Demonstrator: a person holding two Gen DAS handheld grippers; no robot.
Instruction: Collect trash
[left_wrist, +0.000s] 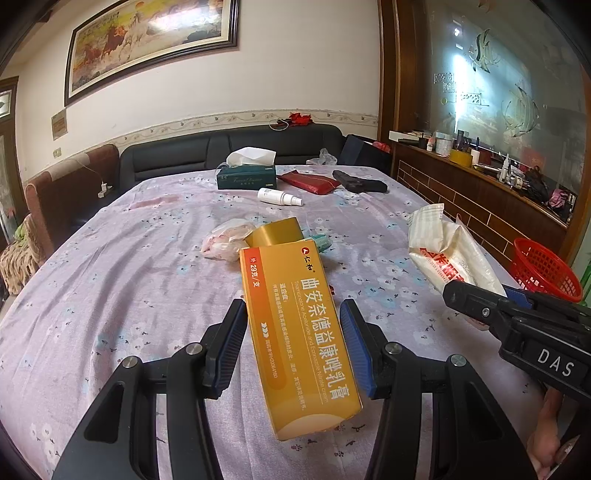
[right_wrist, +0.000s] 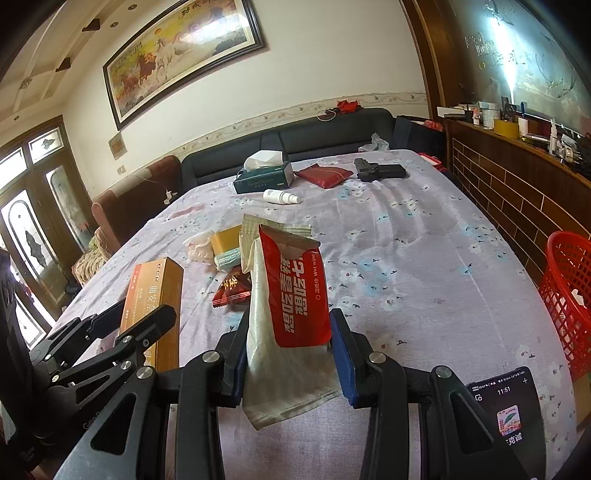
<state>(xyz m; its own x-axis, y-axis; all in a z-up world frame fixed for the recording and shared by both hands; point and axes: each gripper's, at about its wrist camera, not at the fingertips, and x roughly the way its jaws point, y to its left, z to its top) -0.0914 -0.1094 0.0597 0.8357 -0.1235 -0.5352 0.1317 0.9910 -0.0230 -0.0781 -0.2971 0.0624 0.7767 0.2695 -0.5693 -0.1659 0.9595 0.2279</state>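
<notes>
Gleaming orange cream box (left_wrist: 299, 332), flap open.

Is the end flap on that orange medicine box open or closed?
Open. On the orange medicine box, held in the left gripper, the far-end gold flap stands up and bends back instead of being tucked in.

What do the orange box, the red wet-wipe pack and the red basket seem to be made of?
Orange box: printed cardboard, slightly glossy, with crisp folded edges and an open flap. Wet-wipe pack: soft plastic film, judging by its wrinkles and sheen. Red basket: probably moulded plastic, an open lattice.
</notes>
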